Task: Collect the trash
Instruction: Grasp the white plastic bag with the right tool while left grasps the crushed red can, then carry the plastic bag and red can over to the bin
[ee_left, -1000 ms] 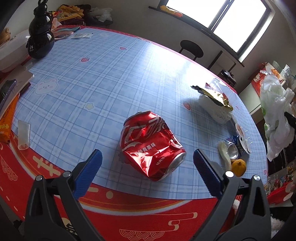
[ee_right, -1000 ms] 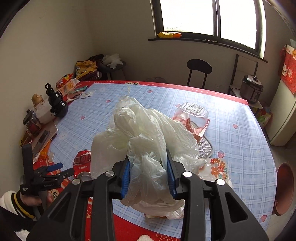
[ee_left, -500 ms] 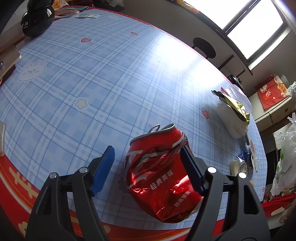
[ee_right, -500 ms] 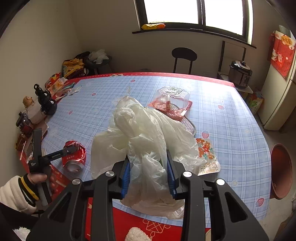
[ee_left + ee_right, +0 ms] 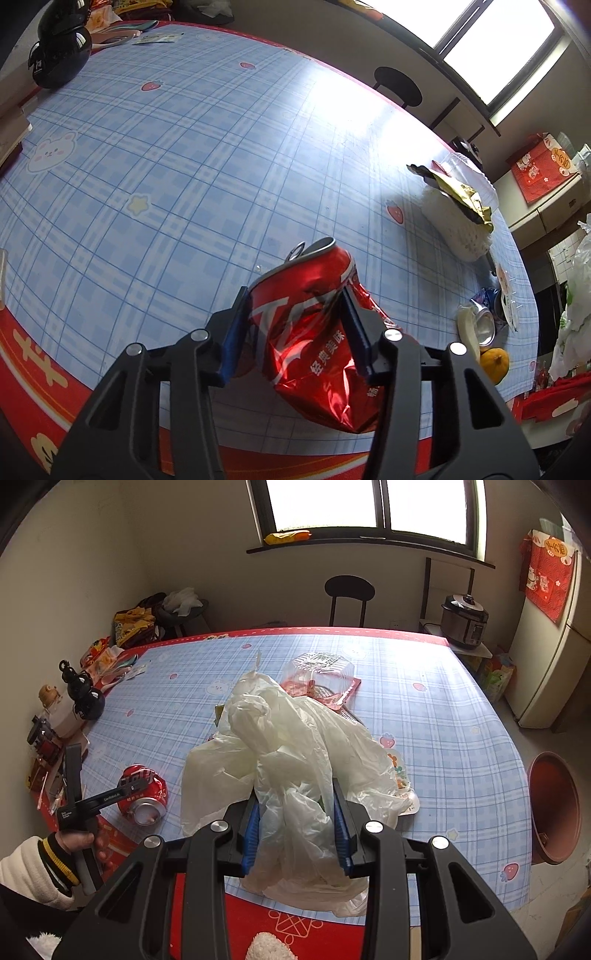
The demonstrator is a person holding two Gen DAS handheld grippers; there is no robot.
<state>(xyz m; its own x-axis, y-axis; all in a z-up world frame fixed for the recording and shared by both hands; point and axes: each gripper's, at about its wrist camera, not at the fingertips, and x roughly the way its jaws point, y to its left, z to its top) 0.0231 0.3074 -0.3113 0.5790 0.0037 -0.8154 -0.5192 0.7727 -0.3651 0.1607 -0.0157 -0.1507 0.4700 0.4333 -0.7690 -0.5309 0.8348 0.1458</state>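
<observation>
The left gripper (image 5: 297,325) has its jaws pinched on a crushed red can (image 5: 317,328) near the front edge of the table (image 5: 177,155). The can sits squarely between the two blue pads (image 5: 234,332), one pressed against each dented side, its pull-tab end pointing away from the camera and its base end coming back past the jaws. In the right wrist view the same can (image 5: 144,794) lies on its side on the blue checked cloth, base towards the camera, with the left gripper (image 5: 127,788) reaching onto it from the table's left edge; whether it is lifted off the cloth cannot be told.

The right gripper (image 5: 297,830) has its jaws pinching a bunched white plastic bag (image 5: 291,760), which billows up and forward from between the pads and hangs down below them over the table's red border.

Beyond the bag a clear plastic clamshell box (image 5: 319,672) rests near the table's middle. To the right of the can, in the left wrist view, lie a gold wrapper (image 5: 458,192) on a white foam net (image 5: 454,229), a second, opened can (image 5: 484,321) and a small orange (image 5: 495,363) near the table's edge.
</observation>
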